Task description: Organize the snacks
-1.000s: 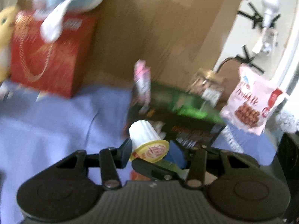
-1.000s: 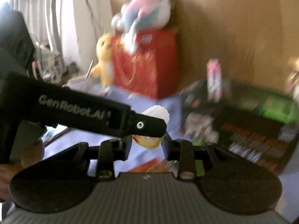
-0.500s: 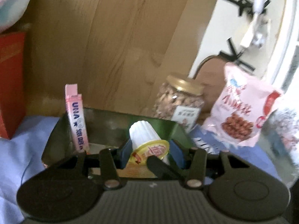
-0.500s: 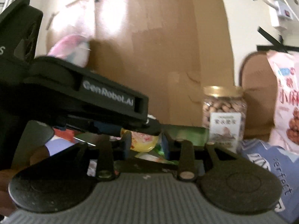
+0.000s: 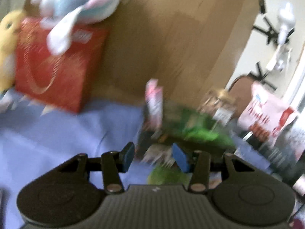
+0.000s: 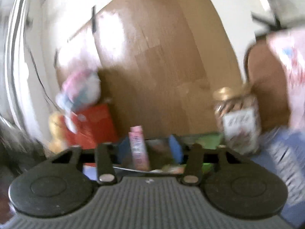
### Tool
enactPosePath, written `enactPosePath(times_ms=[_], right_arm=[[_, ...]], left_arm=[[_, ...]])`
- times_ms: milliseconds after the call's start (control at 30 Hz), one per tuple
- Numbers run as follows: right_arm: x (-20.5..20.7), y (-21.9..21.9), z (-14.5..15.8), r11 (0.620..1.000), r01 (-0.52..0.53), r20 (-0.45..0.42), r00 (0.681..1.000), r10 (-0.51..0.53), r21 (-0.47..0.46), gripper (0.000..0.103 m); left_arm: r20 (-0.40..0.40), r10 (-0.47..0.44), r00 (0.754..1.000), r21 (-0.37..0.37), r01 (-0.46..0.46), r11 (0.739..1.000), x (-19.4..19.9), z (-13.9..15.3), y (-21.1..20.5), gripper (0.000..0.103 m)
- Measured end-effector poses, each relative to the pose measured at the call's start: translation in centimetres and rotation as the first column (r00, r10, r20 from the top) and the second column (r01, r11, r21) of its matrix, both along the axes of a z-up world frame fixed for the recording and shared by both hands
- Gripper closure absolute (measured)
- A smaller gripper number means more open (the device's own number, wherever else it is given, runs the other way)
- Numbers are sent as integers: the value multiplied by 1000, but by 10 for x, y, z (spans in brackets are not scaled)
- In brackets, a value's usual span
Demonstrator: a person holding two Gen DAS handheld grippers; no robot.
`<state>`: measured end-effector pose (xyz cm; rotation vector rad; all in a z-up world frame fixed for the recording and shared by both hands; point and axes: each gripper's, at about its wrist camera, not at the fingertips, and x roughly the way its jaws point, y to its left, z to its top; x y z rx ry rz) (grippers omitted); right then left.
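Both views are blurred by motion. My left gripper is open and empty above the blue cloth, in front of a dark green snack box. A pink stick pack stands upright at the box's left end. My right gripper is open and empty; the pink stick pack shows between its fingers, further off, inside the box. A nut jar with a gold lid stands at the right. A pink snack bag leans behind it. The jelly cup is not visible.
A red box with a pastel plush toy on top stands at the back left, a yellow plush beside it. A brown cardboard wall stands behind everything. A blue-white printed pack lies at the right.
The left gripper held the white jelly cup over the green box; now both grippers are open and empty, the cup is out of sight, and the left gripper has pulled back.
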<state>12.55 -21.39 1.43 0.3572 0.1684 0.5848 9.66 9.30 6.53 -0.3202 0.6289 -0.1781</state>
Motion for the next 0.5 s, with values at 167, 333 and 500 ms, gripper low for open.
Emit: enactPosePath(times_ms=[167, 333, 500], right_arm=[[-6, 5, -8, 971, -236, -186, 954, 236, 17, 72], [7, 26, -43, 968, -226, -396, 903, 165, -111, 71], [13, 19, -48, 977, -116, -393, 919, 37, -178, 69]], left_arm=[[-111, -22, 994, -86, 12, 996, 4, -28, 13, 59], [-156, -56, 986, -48, 49, 998, 34, -42, -11, 57], [-192, -55, 980, -48, 47, 998, 46, -51, -20, 52]])
